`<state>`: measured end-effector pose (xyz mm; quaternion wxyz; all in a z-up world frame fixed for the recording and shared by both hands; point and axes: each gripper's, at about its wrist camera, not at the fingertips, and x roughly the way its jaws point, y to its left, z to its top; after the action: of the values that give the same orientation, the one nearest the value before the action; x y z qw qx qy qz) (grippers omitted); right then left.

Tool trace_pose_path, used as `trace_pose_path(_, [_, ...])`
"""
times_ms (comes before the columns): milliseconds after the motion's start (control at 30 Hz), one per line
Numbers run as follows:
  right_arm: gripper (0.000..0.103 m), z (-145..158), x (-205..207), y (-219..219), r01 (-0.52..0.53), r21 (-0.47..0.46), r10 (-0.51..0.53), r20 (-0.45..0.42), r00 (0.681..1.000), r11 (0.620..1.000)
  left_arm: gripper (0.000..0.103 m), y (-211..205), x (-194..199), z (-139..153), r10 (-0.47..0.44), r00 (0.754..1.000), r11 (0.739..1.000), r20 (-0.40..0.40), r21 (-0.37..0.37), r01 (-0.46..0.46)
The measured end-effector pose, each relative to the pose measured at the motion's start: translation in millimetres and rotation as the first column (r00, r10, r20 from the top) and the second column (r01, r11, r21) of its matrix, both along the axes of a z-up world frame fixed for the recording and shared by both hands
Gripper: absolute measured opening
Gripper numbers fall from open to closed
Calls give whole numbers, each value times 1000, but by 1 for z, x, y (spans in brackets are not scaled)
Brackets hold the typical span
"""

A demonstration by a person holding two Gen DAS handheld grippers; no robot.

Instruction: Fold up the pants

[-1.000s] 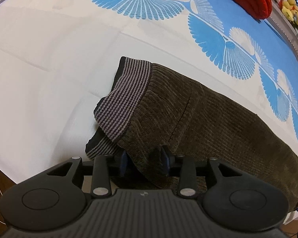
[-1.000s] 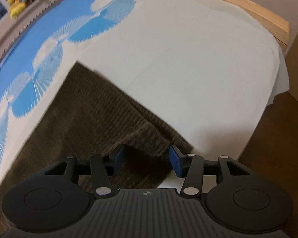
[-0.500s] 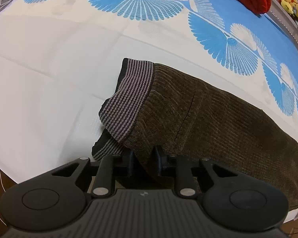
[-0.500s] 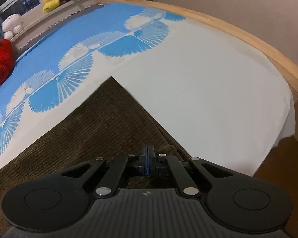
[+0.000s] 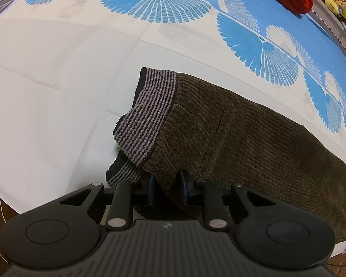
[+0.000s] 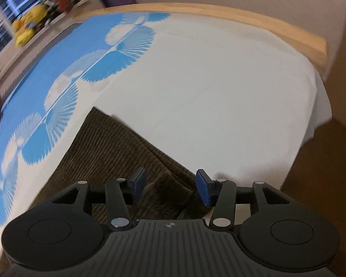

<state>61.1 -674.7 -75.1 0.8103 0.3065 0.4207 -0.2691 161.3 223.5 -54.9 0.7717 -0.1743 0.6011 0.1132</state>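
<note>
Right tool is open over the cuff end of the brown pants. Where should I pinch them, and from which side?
Pinch the near corner of the pants hem, between the right tool pads. Come in low from the bed's near edge: both leg layers stack there, and that corner lies nearest the tool.

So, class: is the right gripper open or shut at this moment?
Open. The right gripper has its blue fingers set apart, straddling the hem of the brown pants.
</note>
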Motion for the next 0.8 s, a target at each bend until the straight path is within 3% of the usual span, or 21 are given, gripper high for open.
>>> trace_pose_path(267, [50, -18, -4, -10, 46, 111, -45, -14, 999, 993, 25, -1, 2, 0, -2, 1000, 1000, -8, 7, 2])
trace_pose_path(500, [52, -25, 16, 9, -62, 49, 65, -52, 997, 997, 25, -1, 2, 0, -3, 1000, 1000, -10, 8, 3])
trace_pose_path(533, [47, -24, 18, 12, -87, 27, 89, -61, 994, 996, 25, -1, 2, 0, -3, 1000, 1000, -10, 9, 3])
trace_pose_path(567, [29, -23, 21, 17, -112, -2, 112, -69, 991, 994, 25, -1, 2, 0, -4, 1000, 1000, -10, 9, 4])
trace_pose_path(633, [16, -19, 23, 21, -151, -39, 148, -69, 987, 988, 21, 0, 2, 1, -6, 1000, 1000, -6, 15, 6])
trace_pose_path(667, [14, -13, 23, 22, -155, -57, 152, -55, 987, 986, 10, 0, 1, 4, -9, 1000, 1000, 3, 19, 9])
trace_pose_path(700, [13, -4, 22, 22, -145, -89, 143, -27, 989, 985, 7, 2, 0, 9, -10, 1000, 1000, 27, 8, 10])
trace_pose_path(800, [13, 42, 7, 23, -63, -126, 87, 195, 977, 990, 5, 9, -8, 29, 4, 993, 999, 115, -37, 0])
